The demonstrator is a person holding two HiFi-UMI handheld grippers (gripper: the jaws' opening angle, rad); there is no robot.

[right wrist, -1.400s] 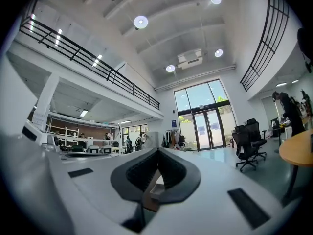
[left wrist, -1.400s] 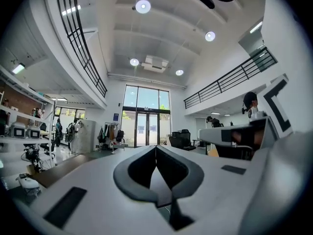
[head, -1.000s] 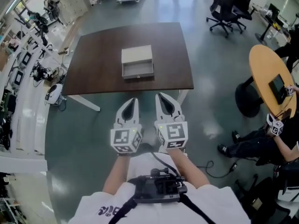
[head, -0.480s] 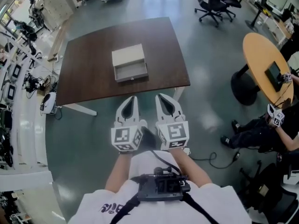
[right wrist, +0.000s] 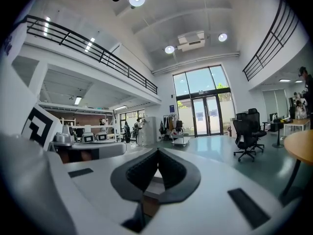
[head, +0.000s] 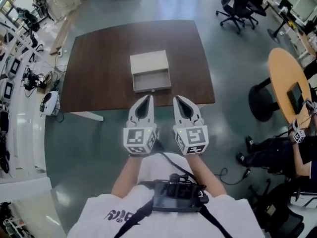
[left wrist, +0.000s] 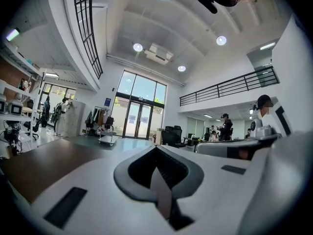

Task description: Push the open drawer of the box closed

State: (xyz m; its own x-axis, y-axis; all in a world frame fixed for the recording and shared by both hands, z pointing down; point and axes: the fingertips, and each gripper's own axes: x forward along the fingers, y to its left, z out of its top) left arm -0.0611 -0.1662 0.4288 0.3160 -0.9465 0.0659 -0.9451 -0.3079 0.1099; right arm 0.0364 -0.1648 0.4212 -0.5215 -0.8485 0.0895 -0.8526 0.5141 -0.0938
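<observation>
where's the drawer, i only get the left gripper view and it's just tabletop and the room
Observer: The head view shows the box in the middle of the brown table, with its drawer pulled out toward you.
Operator: anything inside it
Observer: From above the drawer looks empty.
Operator: and where's the right tool
Observer: The right tool is shut. Its tips are at the table's near edge, short of the drawer front and slightly to its right, touching nothing.
</observation>
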